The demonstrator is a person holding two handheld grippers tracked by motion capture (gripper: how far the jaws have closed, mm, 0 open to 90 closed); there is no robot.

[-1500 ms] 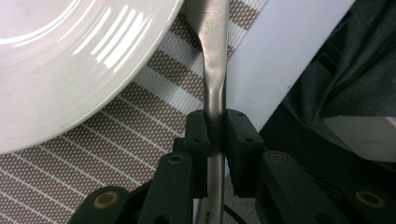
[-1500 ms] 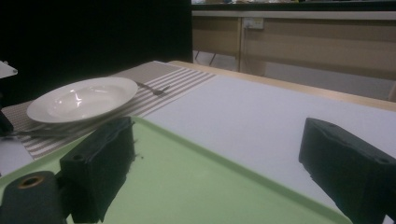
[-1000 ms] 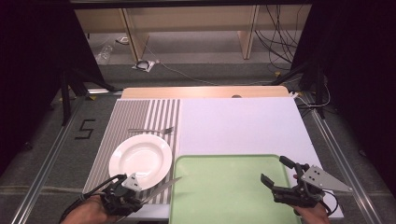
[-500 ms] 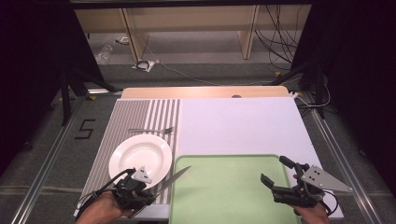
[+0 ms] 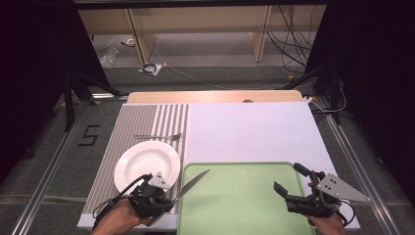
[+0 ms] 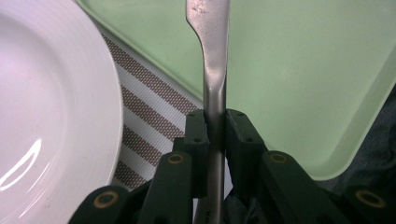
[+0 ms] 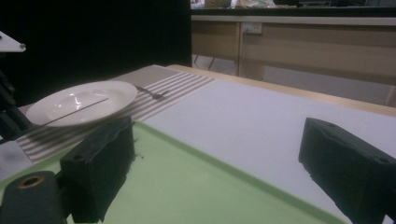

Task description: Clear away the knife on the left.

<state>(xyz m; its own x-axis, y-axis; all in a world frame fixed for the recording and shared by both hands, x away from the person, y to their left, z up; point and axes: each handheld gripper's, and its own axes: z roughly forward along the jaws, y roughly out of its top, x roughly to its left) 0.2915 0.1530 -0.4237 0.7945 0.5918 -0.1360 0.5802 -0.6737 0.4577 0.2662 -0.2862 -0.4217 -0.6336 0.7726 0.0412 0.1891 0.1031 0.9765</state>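
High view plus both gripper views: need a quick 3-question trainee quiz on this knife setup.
1. True or false: the left gripper is shut on the knife.
2. The knife blade points over which thing: A the plate, B the green tray, C the fork?
3. Fill in: the right gripper has its jaws ____.

Key: 1 true; 2 B; 3 open, nothing between them.

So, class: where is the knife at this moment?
In the high view the knife is at bottom left, clamped by its handle in the left gripper, its blade slanting over the green tray beside the white plate.
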